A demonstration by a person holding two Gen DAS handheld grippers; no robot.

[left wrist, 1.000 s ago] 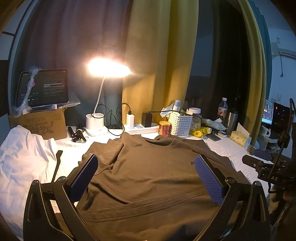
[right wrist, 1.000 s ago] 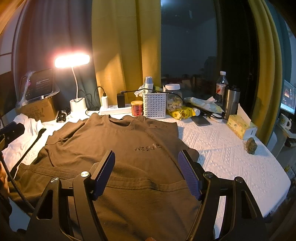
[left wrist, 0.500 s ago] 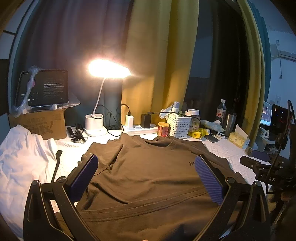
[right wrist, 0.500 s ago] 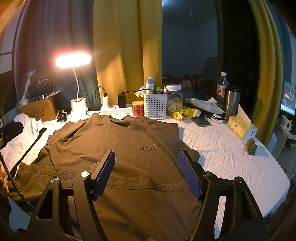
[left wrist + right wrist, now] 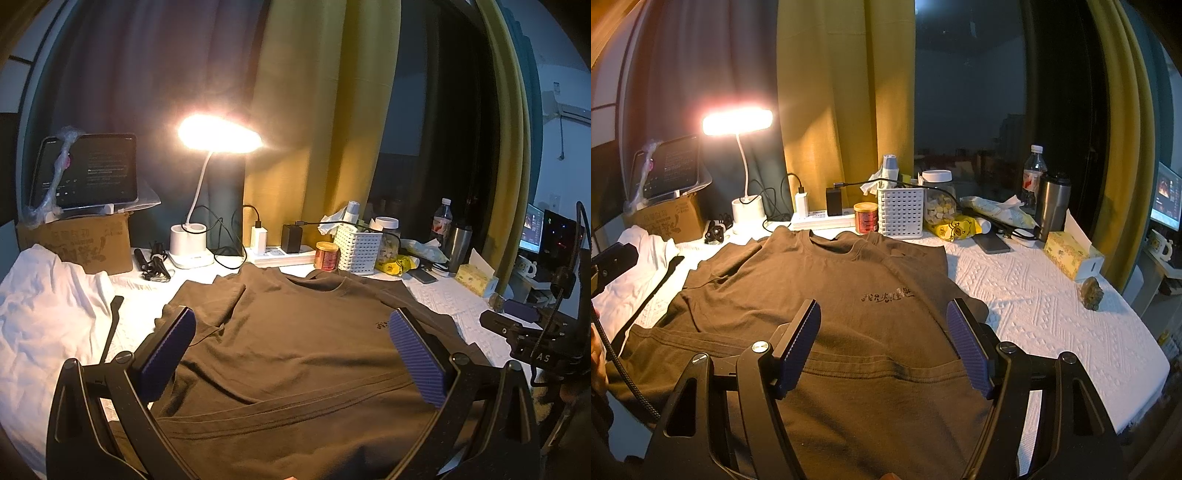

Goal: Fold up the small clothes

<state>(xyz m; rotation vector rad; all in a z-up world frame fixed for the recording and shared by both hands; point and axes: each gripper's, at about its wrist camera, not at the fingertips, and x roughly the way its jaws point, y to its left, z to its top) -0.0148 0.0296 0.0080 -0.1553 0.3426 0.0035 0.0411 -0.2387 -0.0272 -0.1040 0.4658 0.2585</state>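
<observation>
Brown T-shirt point(image 5: 849, 295) lies spread flat on the white tablecloth point(image 5: 1052, 306), filling centre and lower frame, collar toward the lit desk lamp point(image 5: 738, 122) at upper left. Left gripper point(image 5: 291, 347) and right gripper point(image 5: 882, 339) hover above it, jaws wide apart, holding nothing.

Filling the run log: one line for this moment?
stage: pre-grasp | brown T-shirt: flat, bottom hem folded up | left gripper: open, empty | right gripper: open, empty

The T-shirt point(image 5: 849, 295) is lying on the desk point(image 5: 1052, 314) beneath the right gripper point(image 5: 882, 343), the basket point(image 5: 900, 211) standing beyond, the lamp point(image 5: 746, 177) sitting far left.
</observation>
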